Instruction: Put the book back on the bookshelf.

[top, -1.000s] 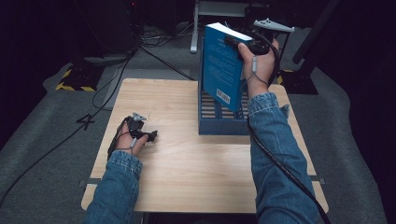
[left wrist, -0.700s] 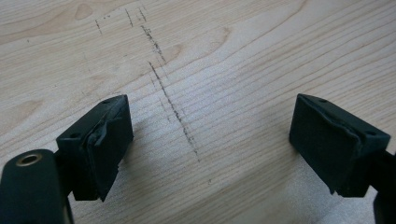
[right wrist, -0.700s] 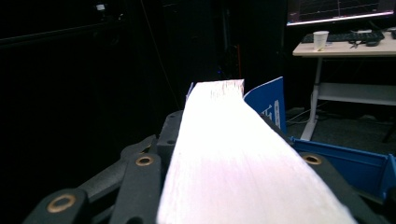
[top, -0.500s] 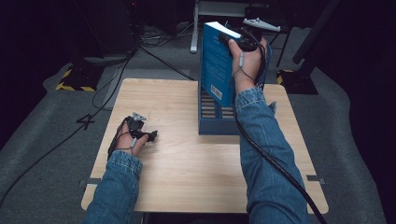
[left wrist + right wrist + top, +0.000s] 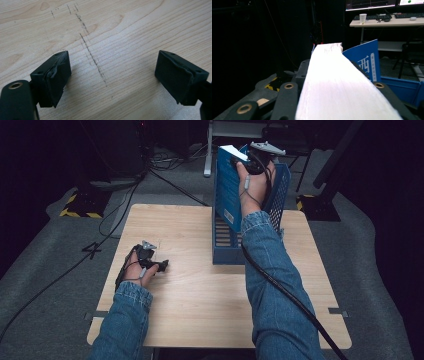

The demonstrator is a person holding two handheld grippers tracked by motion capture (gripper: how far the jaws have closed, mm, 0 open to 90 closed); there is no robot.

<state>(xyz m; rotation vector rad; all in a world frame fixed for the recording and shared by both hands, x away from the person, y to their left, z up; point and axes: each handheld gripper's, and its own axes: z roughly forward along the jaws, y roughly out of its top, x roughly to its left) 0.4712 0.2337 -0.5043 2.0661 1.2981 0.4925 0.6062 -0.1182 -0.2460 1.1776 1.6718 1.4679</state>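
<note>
Right gripper (image 5: 250,162) jaws clamped on the book (image 5: 227,195), pinching the white page block across its thickness near the top edge; in the right gripper view the pale page edge (image 5: 329,82) runs straight out between the two jaws, the blue cover (image 5: 364,62) flaring off to one side. Grip is up high, probably so the book hangs upright and its lower end can go down into the blue slotted crate (image 5: 277,190) standing at the far right part of the table (image 5: 200,310). Book is upright, slightly tilted, over the crate's near-left portion, lower edge at or inside the crate; cannot tell if it touches the bottom. Judgement: mid-insertion, not released. Book look: thick paperback, blue cover with white characters, a small white label low on the cover facing the high camera, cover bowing a little off the pages. Left gripper (image 5: 150,265) rests on the table's near left, jaws spread wide over bare wood, nothing between the pads (image 5: 53,77), parked clear of the work.
</note>
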